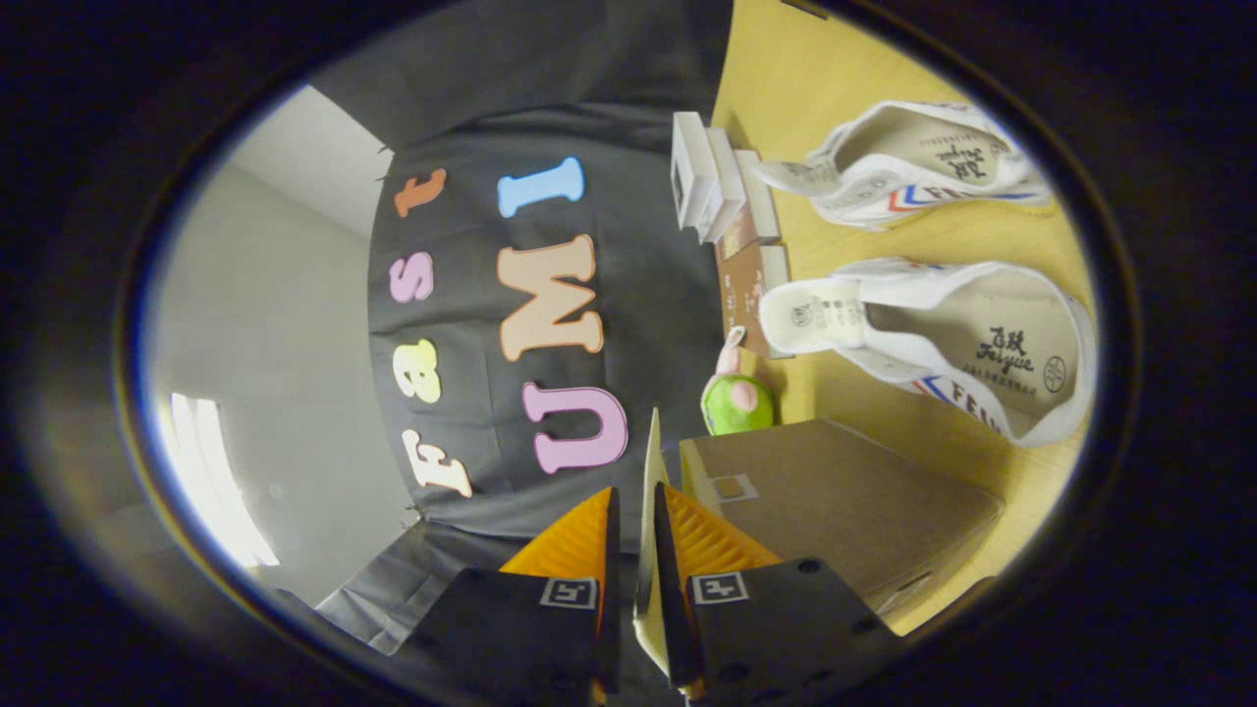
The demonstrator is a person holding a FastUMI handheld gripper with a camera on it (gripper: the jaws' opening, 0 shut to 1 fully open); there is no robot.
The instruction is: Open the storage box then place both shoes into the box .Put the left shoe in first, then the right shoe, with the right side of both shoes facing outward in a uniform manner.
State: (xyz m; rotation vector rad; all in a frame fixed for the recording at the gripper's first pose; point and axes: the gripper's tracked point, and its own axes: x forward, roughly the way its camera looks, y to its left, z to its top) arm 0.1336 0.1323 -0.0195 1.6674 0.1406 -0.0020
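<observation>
The gripper (pixel 631 550) is pinching the thin lid (pixel 650 471) of the box (pixel 845 491), with both fingers pressing on it from either side. The box is sitting just right of the fingers on the table (pixel 835 59). Two shoes (pixel 943 334) are lying beyond the box, one farther away than the other. A small green toy (pixel 737 398) is standing near the box. The lid is thin and could be slipping out. If it is pulled too hard, the whole box could be tipping.

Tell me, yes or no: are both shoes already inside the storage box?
No: both shoes lie on the table beyond the storage box.
</observation>
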